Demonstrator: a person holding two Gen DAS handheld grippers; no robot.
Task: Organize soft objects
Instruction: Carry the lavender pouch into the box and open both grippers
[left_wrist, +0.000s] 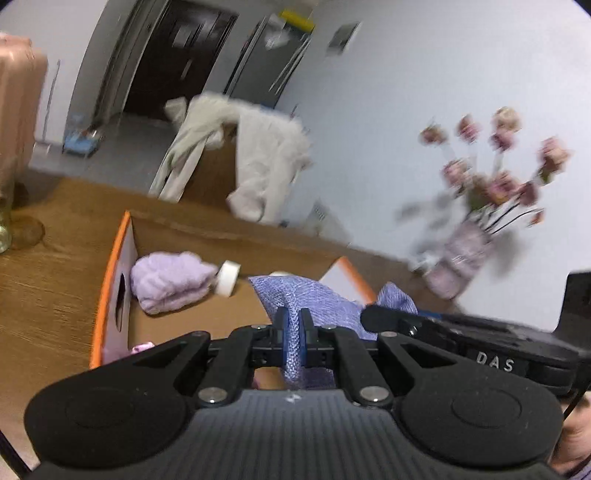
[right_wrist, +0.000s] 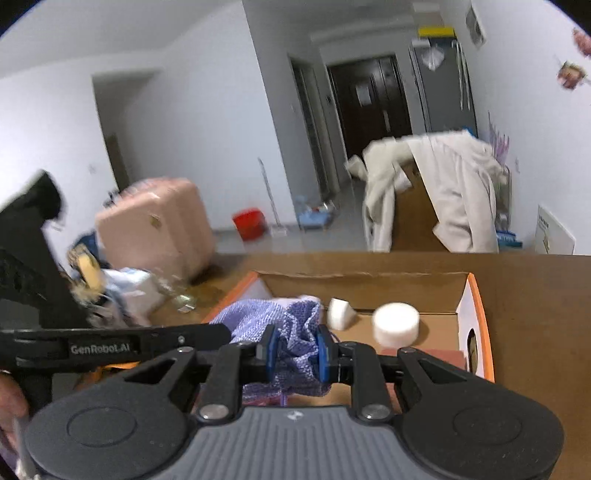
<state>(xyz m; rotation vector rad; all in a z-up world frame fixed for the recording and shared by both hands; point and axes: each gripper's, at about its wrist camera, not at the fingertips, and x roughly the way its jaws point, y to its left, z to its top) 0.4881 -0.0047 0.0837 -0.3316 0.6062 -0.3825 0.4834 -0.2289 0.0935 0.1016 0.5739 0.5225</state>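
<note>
Purple mesh cloth (left_wrist: 295, 295), one, held over orange-edged cardboard box (left_wrist: 110, 280); left gripper (left_wrist: 294, 328) and right gripper (right_wrist: 294, 352) both clenched on it. Inside box: one lilac folded towel (left_wrist: 170, 282) far left, two white rolls (right_wrist: 396, 324).

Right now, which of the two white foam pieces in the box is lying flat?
The round white foam disc nearest the box's orange-edged right wall lies flat; the smaller foam piece beside the purple mesh cloth is tipped on edge.
</note>
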